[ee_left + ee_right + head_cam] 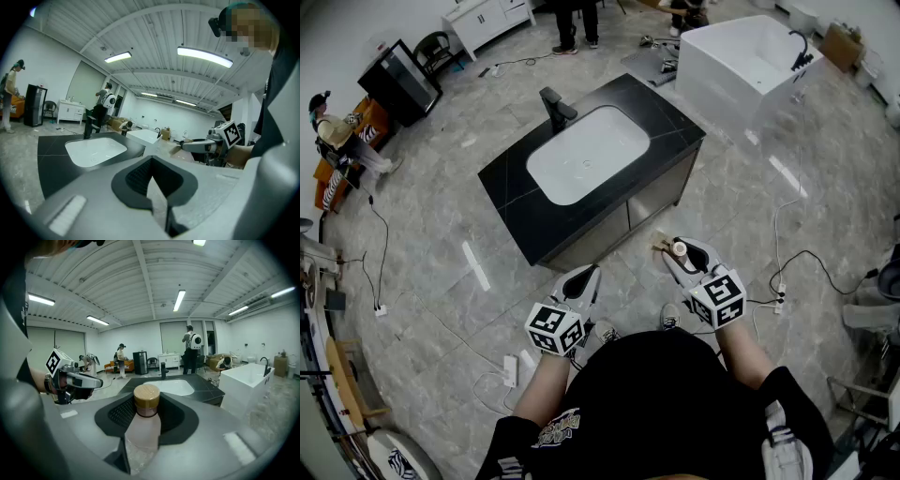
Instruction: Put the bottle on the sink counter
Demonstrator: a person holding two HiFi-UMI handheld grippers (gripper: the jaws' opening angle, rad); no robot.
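The right tongs [146,414] are clenched on a bottle [143,434]. The bottle is see-through with a faint pink look, and it has a round, wood-coloured cap [146,396]. It stands up between the two jaws, and its cap pokes out past the dark pads. The bottle is not on the worktop [666,131]. It is held up in the air over the grey floor [741,202], near the front side of the worktop and apart from it. The left tongs [152,180] are squeezed tight with nothing in them, and their two jaws touch along a thin line. In the head view the two tongs are side by side, just in front of the person's black shirt [647,394], and both point toward the worktop. The worktop is black, with a white sink [586,155] set in its middle. A black tap [555,108] stands at the far edge of the sink. Past the worktop, on the right, is a white bathtub [741,61]. Thin cables [780,220] lie on the floor to the right of the tongs. Far off on the left, a person [337,136] stands near the wall.
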